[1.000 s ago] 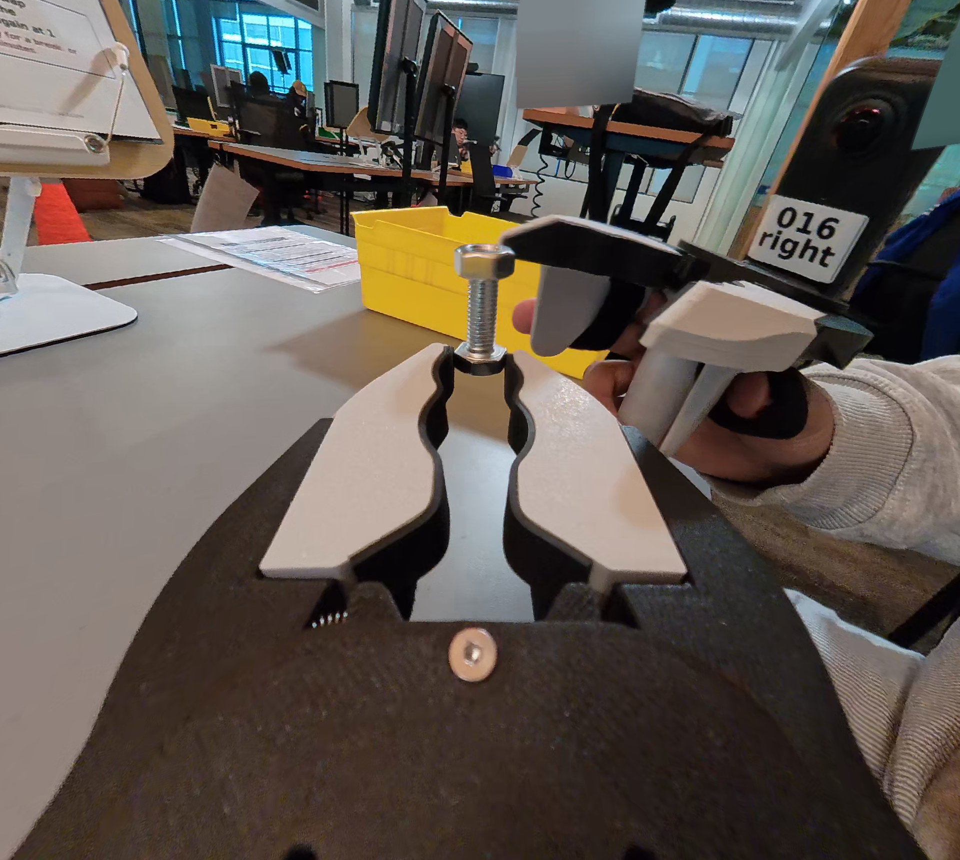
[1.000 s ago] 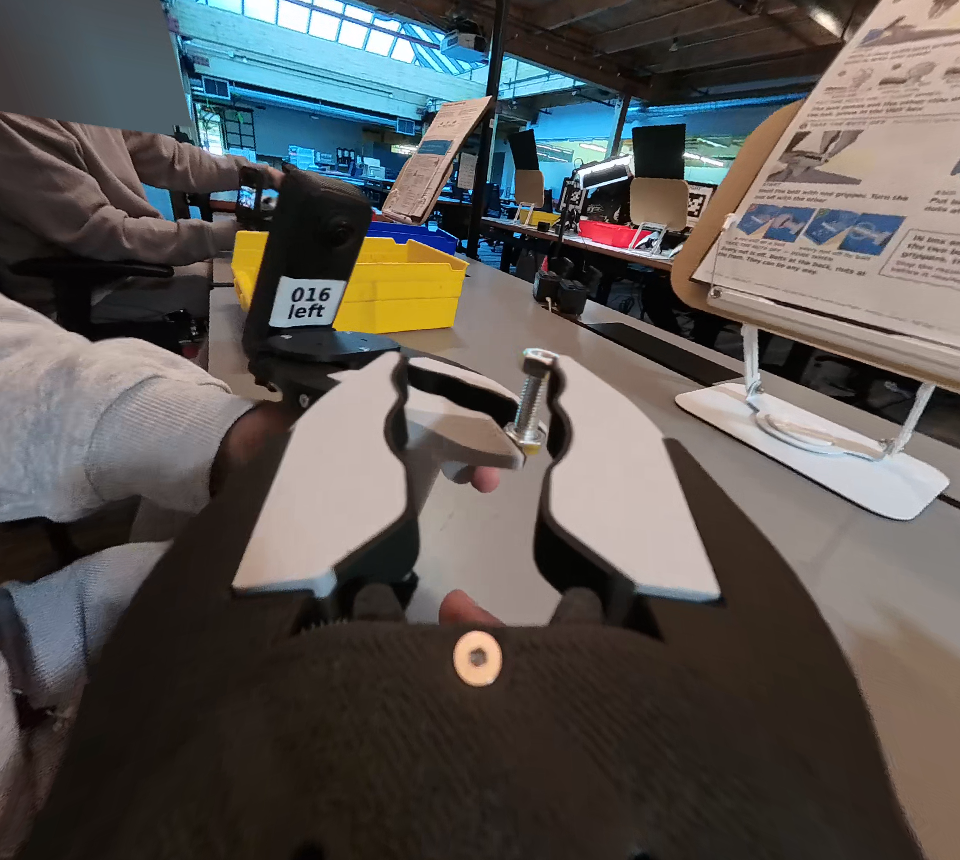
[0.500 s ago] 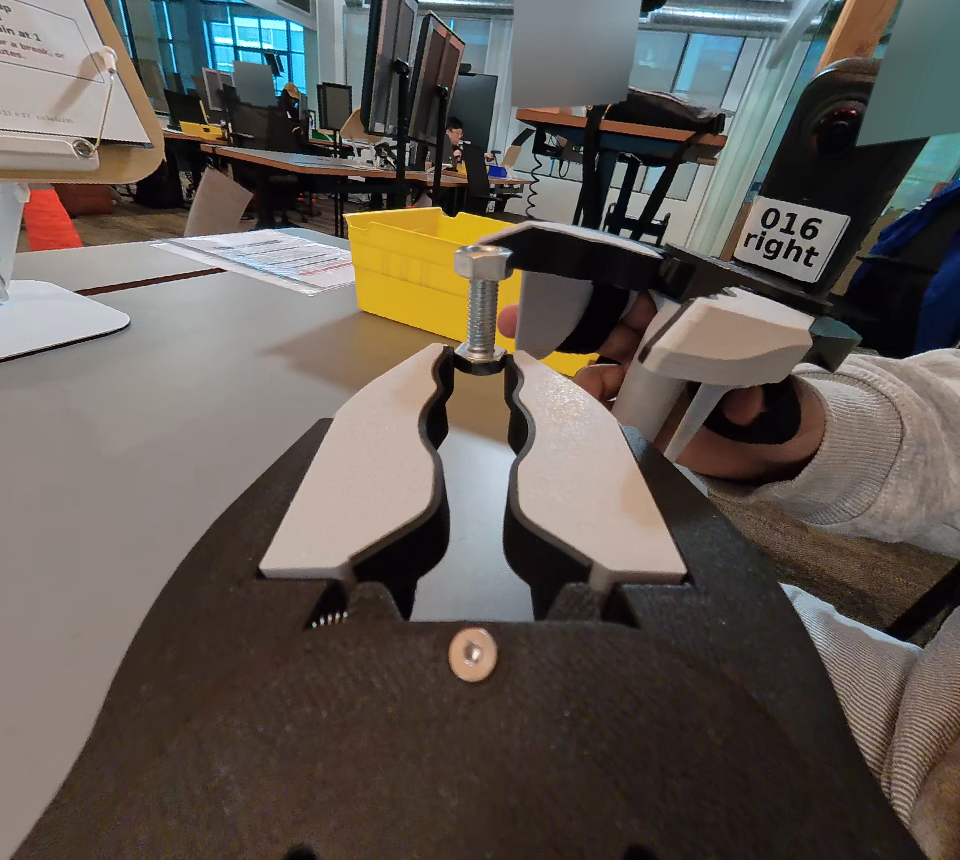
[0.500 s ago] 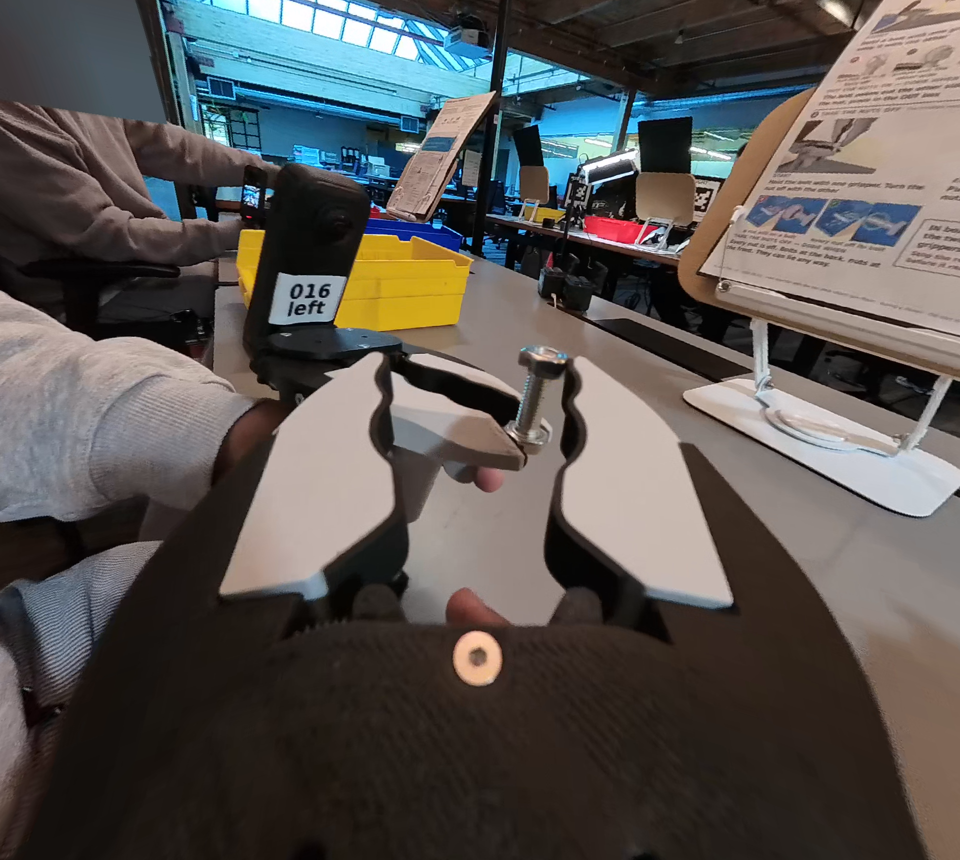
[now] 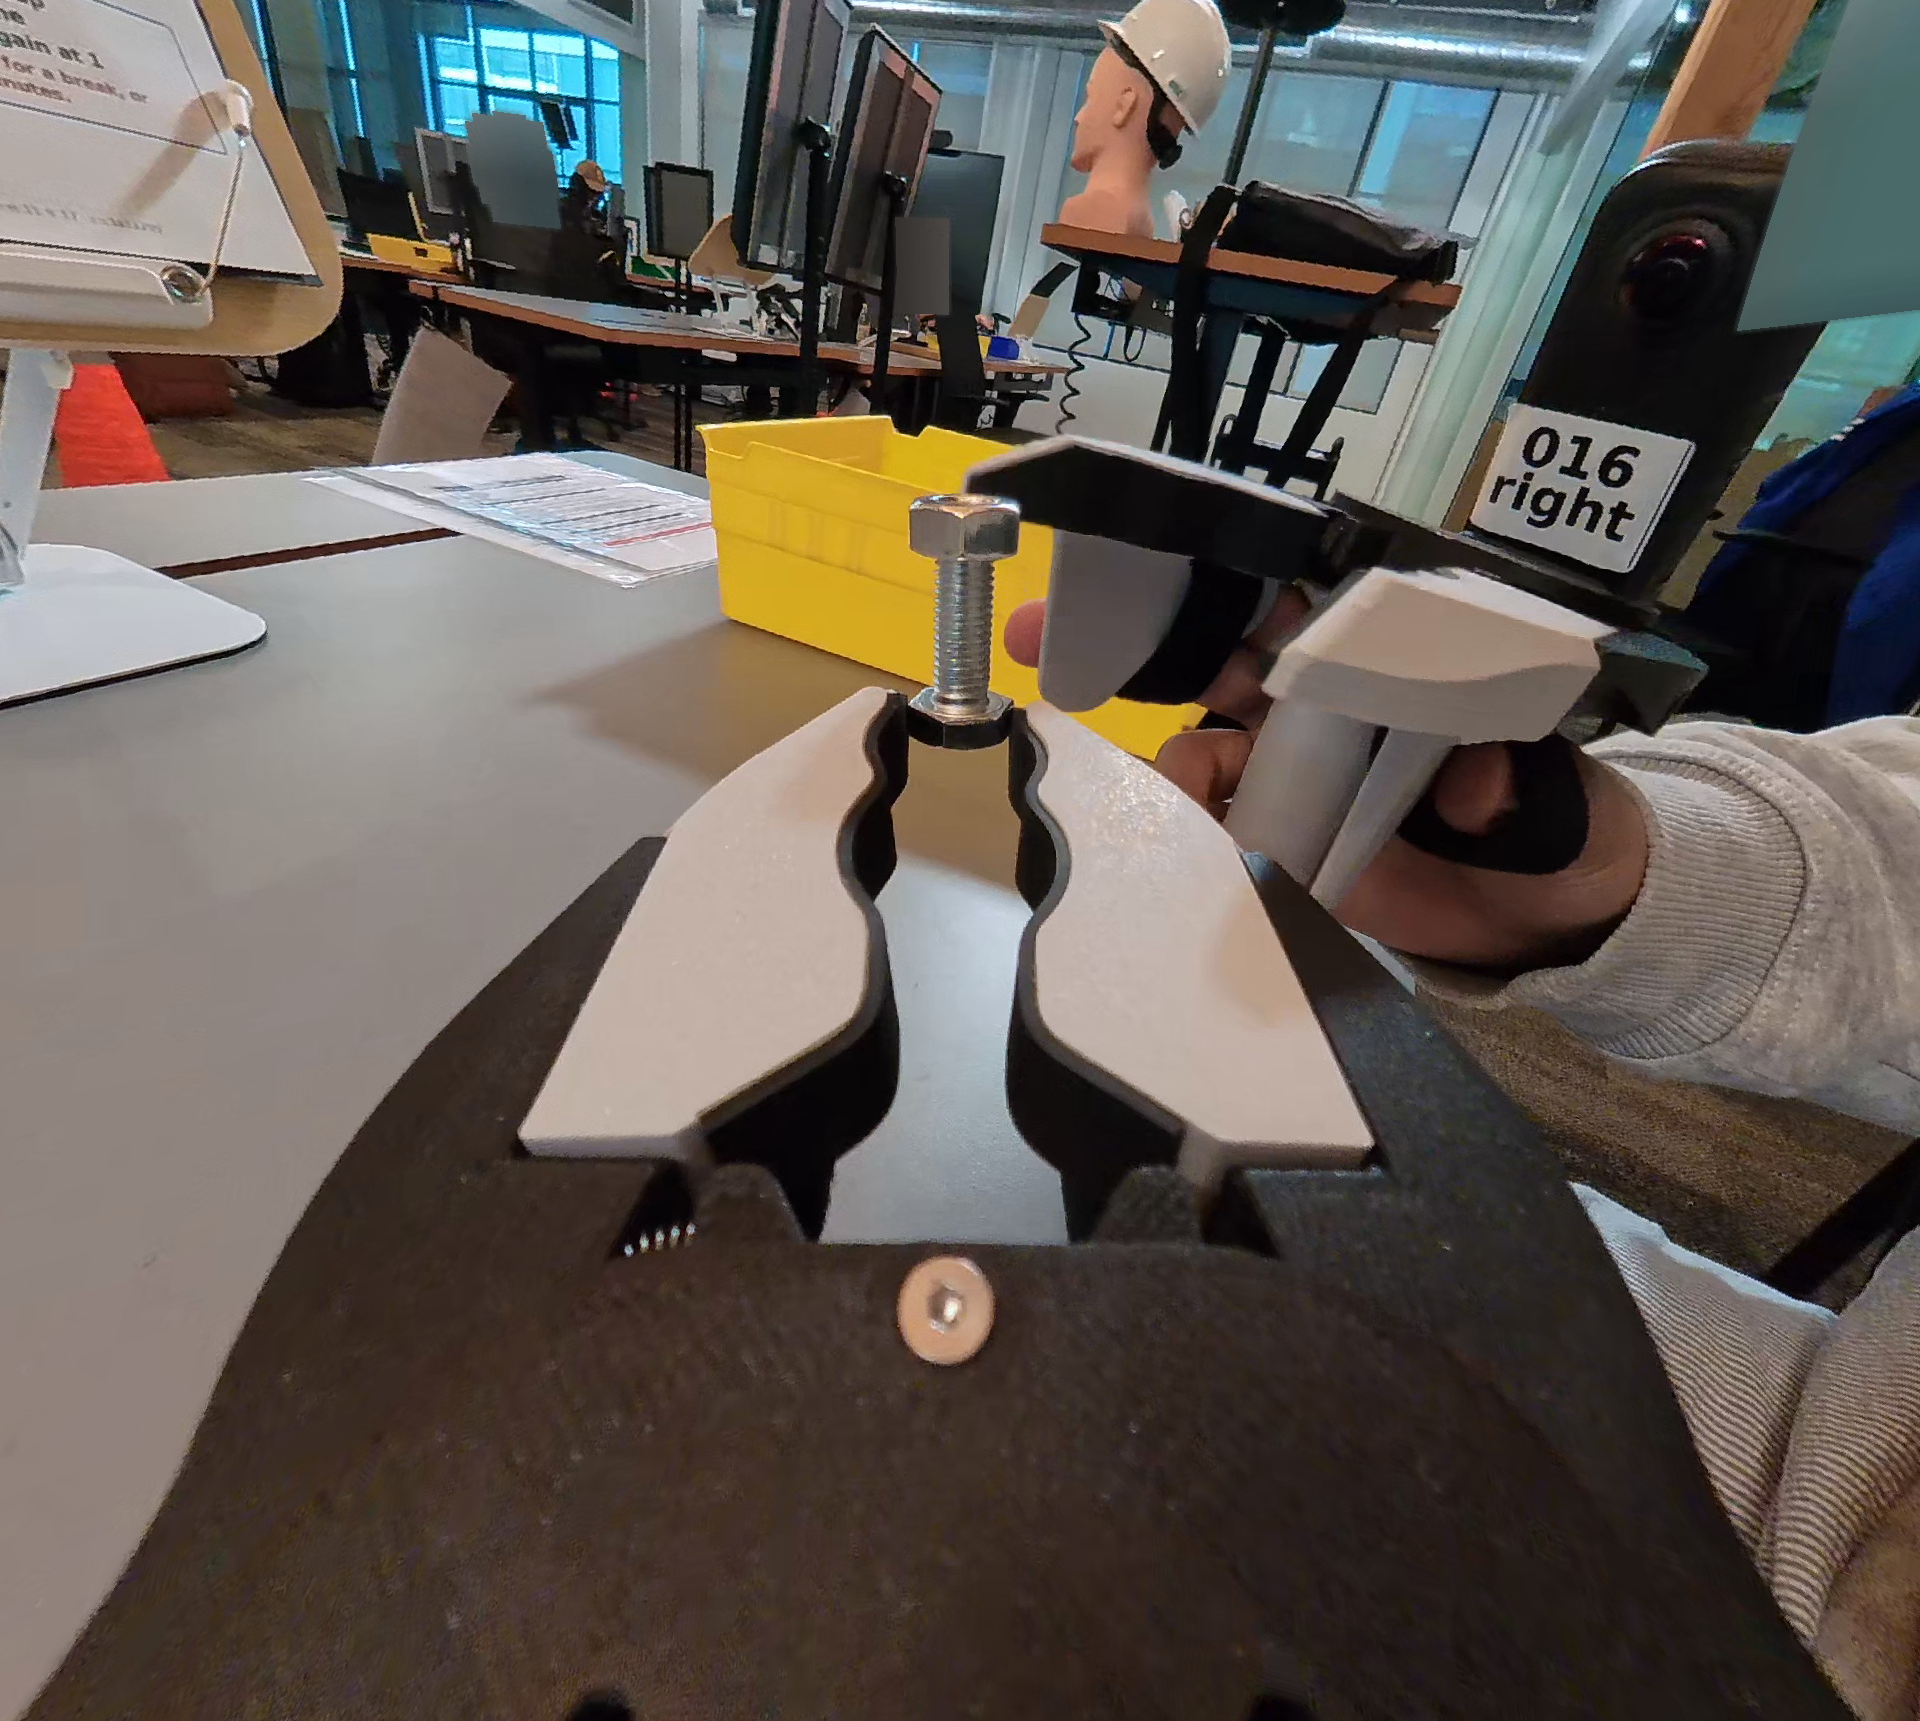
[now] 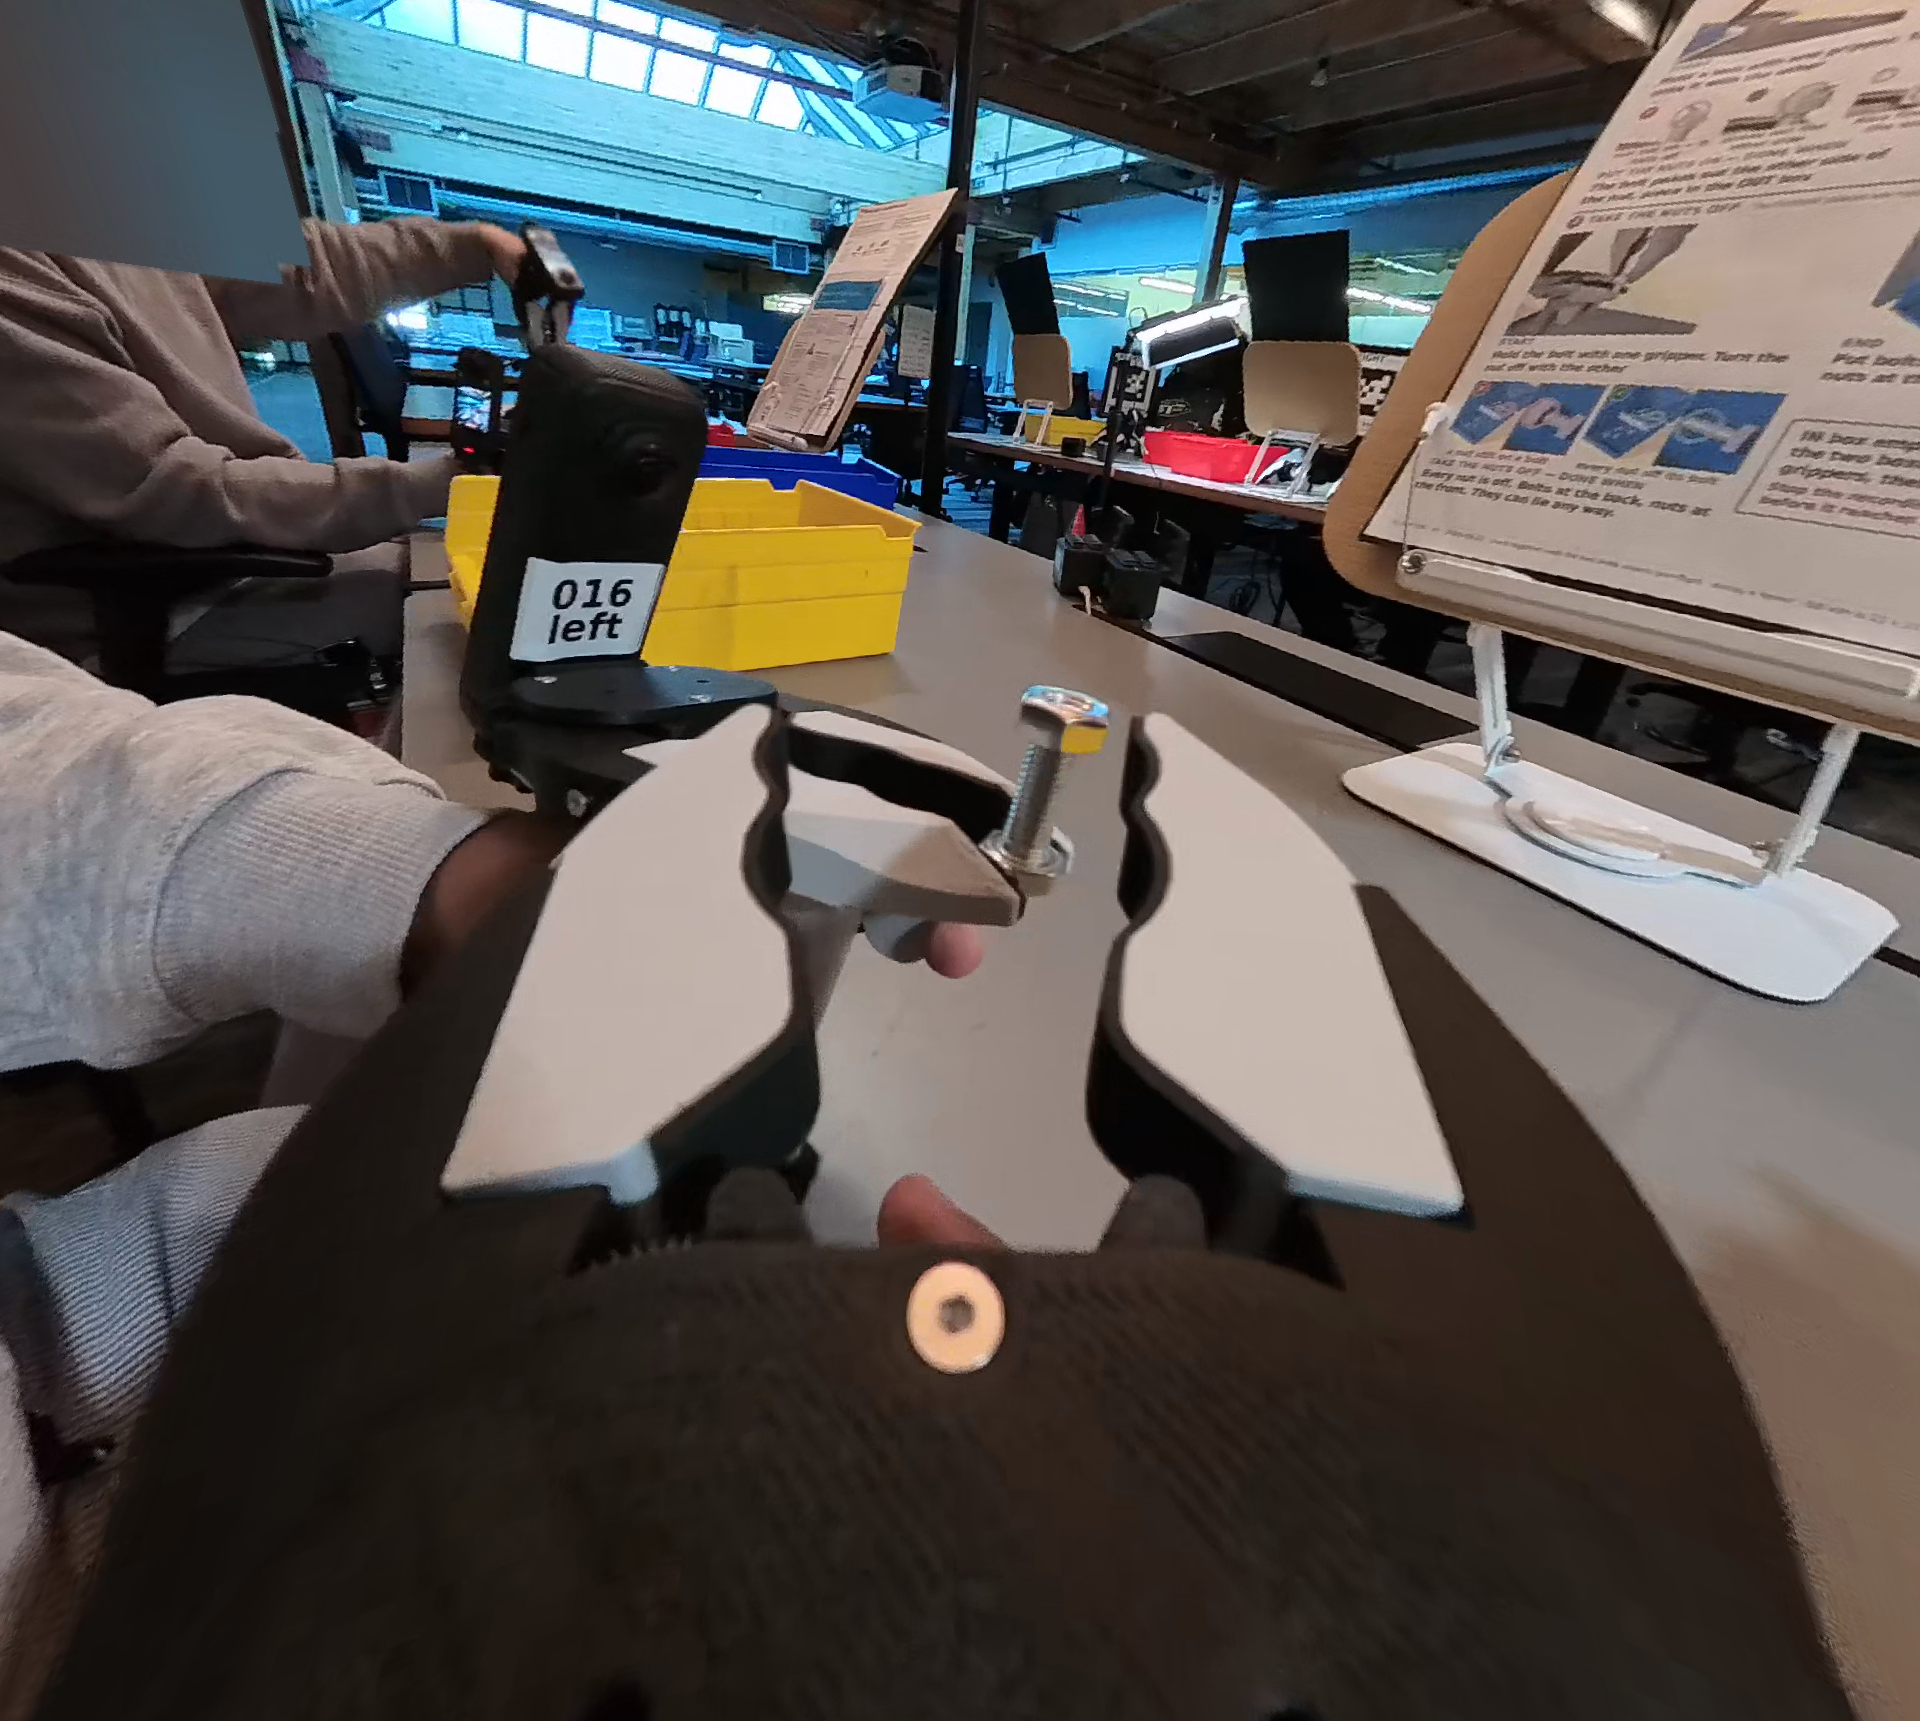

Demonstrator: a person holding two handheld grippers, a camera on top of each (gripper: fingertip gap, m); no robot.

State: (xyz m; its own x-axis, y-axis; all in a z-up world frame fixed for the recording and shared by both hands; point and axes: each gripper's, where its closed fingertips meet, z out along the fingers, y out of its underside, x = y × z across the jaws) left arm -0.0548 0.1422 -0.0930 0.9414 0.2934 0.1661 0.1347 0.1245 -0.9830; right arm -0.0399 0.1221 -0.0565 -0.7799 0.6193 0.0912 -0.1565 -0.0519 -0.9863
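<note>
You work over a grey table point(image 5: 312, 840). A yellow bin point(image 5: 831, 549), a sheet of paper point(image 5: 551, 508) and a white stand point(image 6: 1621, 882) sit on it.

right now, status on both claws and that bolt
Left claw shut on nut of upright silver hex bolt. Right claw open around bolt. Nothing obstructing.

We see both views evenly bright. Daylight enters through windows point(image 5: 525, 87) and a skylight point(image 6: 582, 35) far beyond the jaws. Soft shadow lies on the surface point(image 5: 312, 788) ahead of the jaws. Edges bow strongly; the background is slightly soft.
</note>
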